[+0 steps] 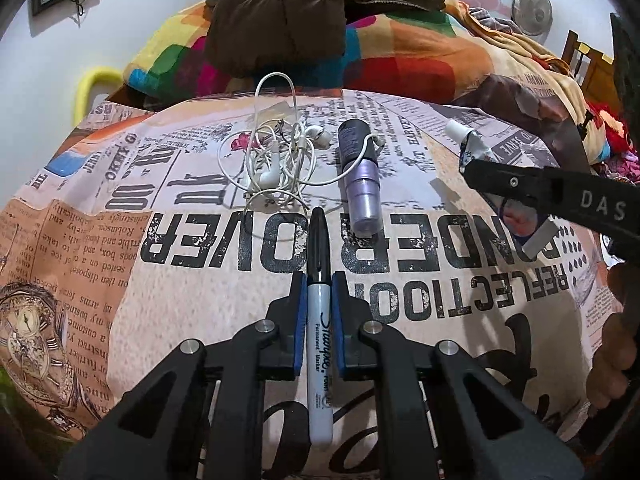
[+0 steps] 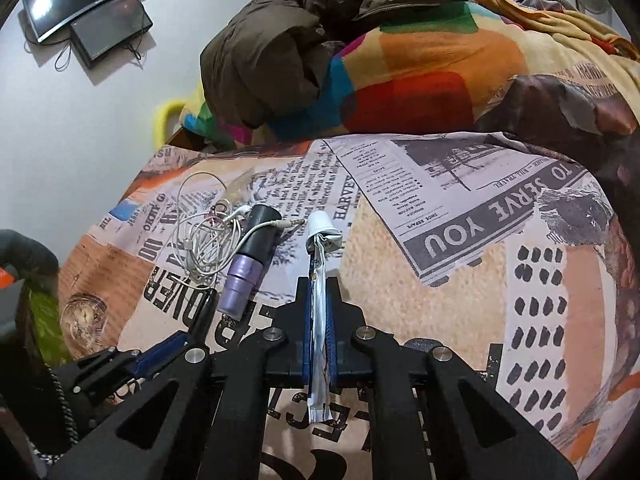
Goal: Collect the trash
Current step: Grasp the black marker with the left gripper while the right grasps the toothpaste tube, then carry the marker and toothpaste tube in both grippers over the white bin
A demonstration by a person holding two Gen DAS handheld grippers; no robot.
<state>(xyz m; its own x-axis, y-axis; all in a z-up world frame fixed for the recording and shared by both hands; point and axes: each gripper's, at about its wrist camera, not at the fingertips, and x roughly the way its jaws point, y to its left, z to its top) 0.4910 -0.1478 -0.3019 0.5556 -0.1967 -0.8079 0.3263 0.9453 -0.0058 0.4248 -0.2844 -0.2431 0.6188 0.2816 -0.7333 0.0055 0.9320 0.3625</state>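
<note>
Left claw [image 1: 317, 280]: pinching a black-capped marker [image 1: 319, 320] between its blue pads [image 1: 299, 320]; cap end points away from the camera, barrel end runs back between the arms; the marker appears raised off the bed; this claw also shows at the lower left of the right wrist view.
Right claw [image 2: 319, 284]: pressed together on a flattened, squeezed-out tube [image 2: 320, 316]; white screw cap [image 2: 319, 222] juts beyond the fingertips, crimped tail hangs out behind the pads; in the left wrist view the same claw enters from the right edge with the tube across it.
Spray bottle [image 1: 357, 176]: lies on its side on the bed, black cap away from the camera, purple body towards it; between the two claws, just beyond the marker tip.
Earphones [image 1: 276, 160]: tangled white cable left of the bottle; one strand crosses over the bottle's black cap, and its plug lies near the tube's white cap.
Bed cover [image 1: 200, 320]: newspaper-print fabric under all of the items.
Background: multicoloured blanket [image 2: 420, 64] behind the printed cover, with a brown jacket [image 2: 272, 40] heaped on it; white wall to the left carrying a dark screen [image 2: 84, 0].
</note>
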